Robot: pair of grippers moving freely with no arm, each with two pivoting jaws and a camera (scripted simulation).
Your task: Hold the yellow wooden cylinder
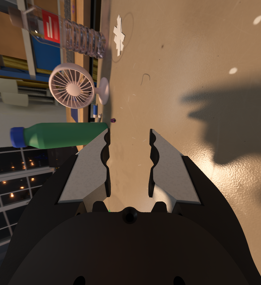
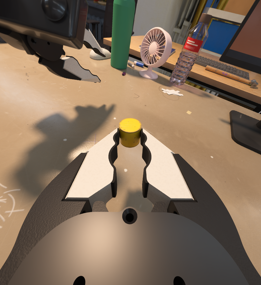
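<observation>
The yellow wooden cylinder (image 2: 129,132) is short and upright, with a scuffed top. My right gripper (image 2: 129,131) is shut on it, its two fingertips pressing on the cylinder's left and right sides just above the tan table (image 2: 188,138). My left gripper (image 1: 129,131) is open and empty, rolled on its side so the table looks vertical in its view. It also shows in the right wrist view (image 2: 101,67), hovering at the upper left, apart from the cylinder. The cylinder does not show in the left wrist view.
At the back stand a green bottle (image 2: 122,35), a pink desk fan (image 2: 154,47) and a clear plastic bottle (image 2: 186,57). Markers (image 2: 138,63), a small purple piece (image 2: 123,73) and white paper (image 2: 171,92) lie nearby. A monitor base (image 2: 250,135) sits right; a hammer (image 2: 228,75) lies on the desk behind.
</observation>
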